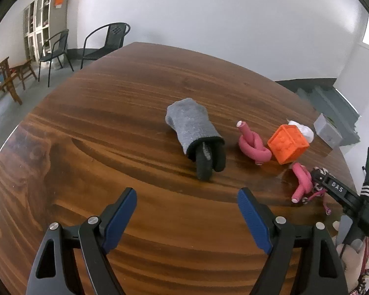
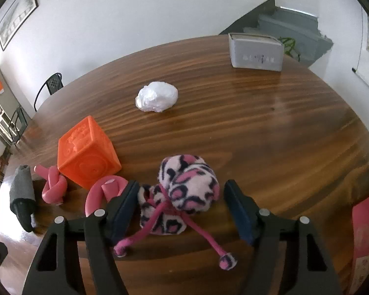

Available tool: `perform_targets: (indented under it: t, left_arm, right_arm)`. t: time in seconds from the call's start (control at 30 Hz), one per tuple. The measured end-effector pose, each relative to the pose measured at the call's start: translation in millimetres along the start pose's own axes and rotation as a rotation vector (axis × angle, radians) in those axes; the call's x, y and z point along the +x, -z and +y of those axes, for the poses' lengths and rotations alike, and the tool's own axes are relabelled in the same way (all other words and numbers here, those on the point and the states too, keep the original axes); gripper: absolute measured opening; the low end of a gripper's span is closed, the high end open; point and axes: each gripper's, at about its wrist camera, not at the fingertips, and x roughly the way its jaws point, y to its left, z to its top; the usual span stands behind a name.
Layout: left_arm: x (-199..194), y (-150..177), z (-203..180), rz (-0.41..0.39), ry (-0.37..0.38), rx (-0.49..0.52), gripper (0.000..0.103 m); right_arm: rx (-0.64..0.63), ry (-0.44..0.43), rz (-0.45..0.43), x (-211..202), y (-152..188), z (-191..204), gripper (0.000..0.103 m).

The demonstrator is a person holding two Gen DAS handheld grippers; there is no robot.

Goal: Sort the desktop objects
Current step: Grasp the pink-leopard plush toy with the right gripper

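Observation:
A pink, white and black leopard-print pouch (image 2: 189,186) with pink drawstrings lies on the wooden table (image 2: 283,135). My right gripper (image 2: 182,184) is open around it: the left pad is close against its lower fold and the right pad stands clear. Beside it are a pink foam tube (image 2: 103,189), an orange cube (image 2: 86,152) and a knotted pink tube (image 2: 53,184). My left gripper (image 1: 188,196) is open over bare wood, short of a grey glove (image 1: 192,127) with black fingers. The left wrist view also shows the knotted tube (image 1: 252,145), the cube (image 1: 287,145) and the right gripper (image 1: 317,175).
A white crumpled ball (image 2: 157,95) lies mid-table and a grey box (image 2: 255,51) stands at the far edge. A red packet (image 2: 366,233) sits at the right rim. Black chairs (image 1: 105,41) stand beyond the table's far left side.

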Motion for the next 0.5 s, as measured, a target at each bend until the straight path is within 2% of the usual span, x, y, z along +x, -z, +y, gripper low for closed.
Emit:
perform_targets:
  t: [0.07, 0.27, 0.5]
  left_arm:
    - [2, 1, 0, 0.002, -0.005, -0.001, 0.086]
    - [4, 1, 1, 0.006, -0.010, 0.001, 0.086]
    - [10, 0, 4, -0.004, -0.024, -0.016, 0.086]
  right_arm:
    - [-0.009, -0.004, 0.005, 1, -1, 0, 0.063]
    - [0.000, -0.022, 0.006, -11, 3, -8, 0.060]
    - [0.025, -0.066, -0.037, -43, 10, -18, 0.060]
